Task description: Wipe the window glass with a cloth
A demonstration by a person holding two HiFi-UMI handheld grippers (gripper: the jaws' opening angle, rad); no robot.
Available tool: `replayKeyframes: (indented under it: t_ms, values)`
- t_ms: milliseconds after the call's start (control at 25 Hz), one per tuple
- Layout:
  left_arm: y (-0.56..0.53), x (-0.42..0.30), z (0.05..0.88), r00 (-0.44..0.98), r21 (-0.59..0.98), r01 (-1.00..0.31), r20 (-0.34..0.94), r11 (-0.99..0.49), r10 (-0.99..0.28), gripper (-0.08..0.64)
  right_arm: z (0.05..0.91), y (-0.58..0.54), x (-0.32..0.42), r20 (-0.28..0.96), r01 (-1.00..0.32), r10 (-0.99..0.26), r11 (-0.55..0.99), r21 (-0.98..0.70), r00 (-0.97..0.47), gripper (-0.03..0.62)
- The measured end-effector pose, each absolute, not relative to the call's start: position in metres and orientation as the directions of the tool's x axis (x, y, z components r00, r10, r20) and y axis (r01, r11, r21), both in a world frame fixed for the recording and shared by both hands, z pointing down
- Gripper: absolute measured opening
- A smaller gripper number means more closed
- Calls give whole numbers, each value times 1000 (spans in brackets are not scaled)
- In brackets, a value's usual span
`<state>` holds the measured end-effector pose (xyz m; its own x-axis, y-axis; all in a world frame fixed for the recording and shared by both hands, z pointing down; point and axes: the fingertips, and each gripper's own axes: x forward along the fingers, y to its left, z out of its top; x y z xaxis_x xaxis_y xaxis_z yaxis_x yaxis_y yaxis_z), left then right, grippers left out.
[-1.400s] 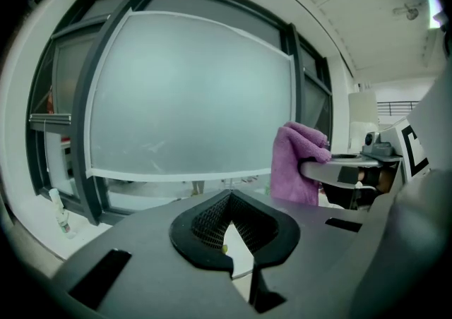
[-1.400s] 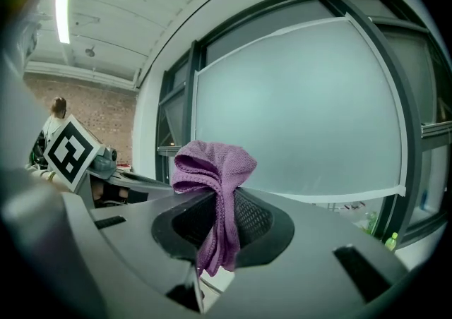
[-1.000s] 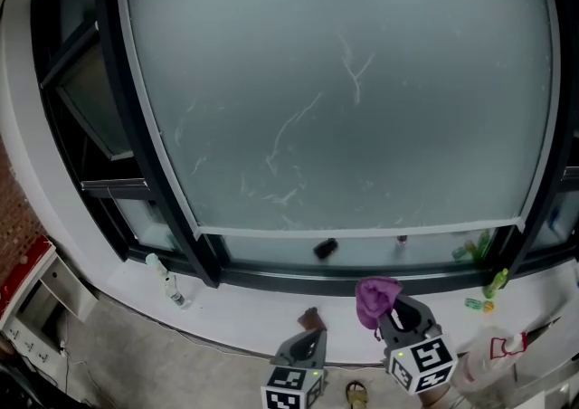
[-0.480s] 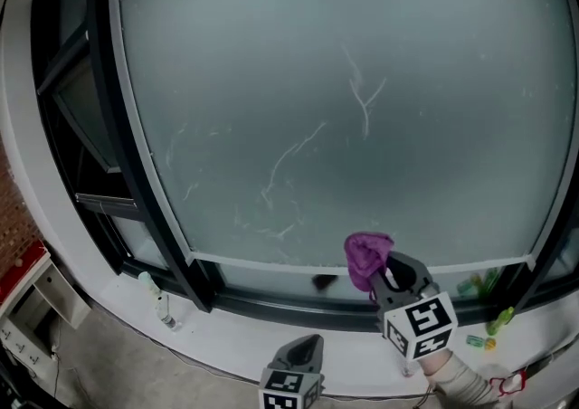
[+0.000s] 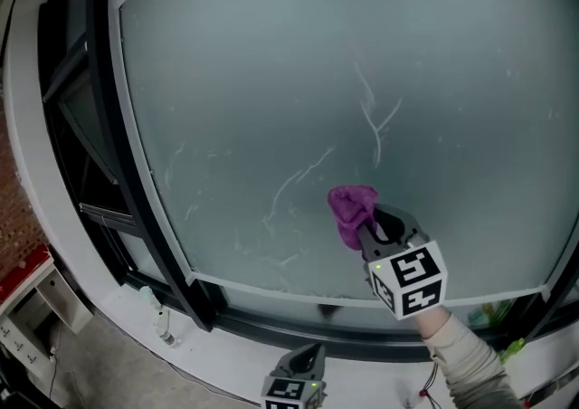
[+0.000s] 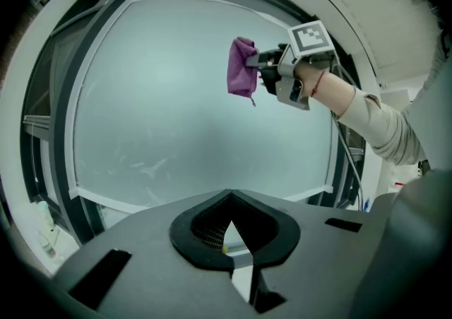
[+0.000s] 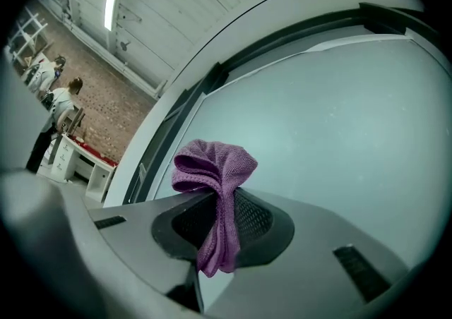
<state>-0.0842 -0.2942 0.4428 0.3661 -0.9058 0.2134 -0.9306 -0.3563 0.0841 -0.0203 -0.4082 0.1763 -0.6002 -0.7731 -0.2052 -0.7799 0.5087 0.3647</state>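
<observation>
The window glass [image 5: 344, 99] is a big frosted pane with thin white streaks [image 5: 375, 122] near its middle. A bunched purple cloth [image 5: 351, 211] is held up in front of the pane's lower middle, and my right gripper [image 5: 369, 227] is shut on it. I cannot tell whether the cloth touches the glass. From the right gripper view the cloth [image 7: 215, 190] hangs folded between the jaws of the right gripper [image 7: 215, 240]. In the left gripper view the cloth [image 6: 242, 67] shows up high on the right. My left gripper [image 5: 303, 369] stays low by the sill, shut and holding nothing.
A black window frame [image 5: 109, 172] runs down the left side. On the sill stand a small clear bottle [image 5: 156, 314], a dark object [image 5: 327, 309] and green items [image 5: 496, 315]. A white cabinet with a red top [image 5: 27, 290] is at lower left. People [image 7: 53, 109] stand far off.
My right gripper has lifted the purple cloth from sill height up in front of the glass. The left gripper has stayed low at the bottom edge.
</observation>
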Motion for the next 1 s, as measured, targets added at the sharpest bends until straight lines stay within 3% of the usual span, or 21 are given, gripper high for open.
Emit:
replayKeyframes:
  t_ms: [1000]
  values:
    - [-352, -109, 449, 278, 93, -960, 228, -263, -933, 5, 95, -568, -77, -195, -804, -833, 396, 443, -518, 57]
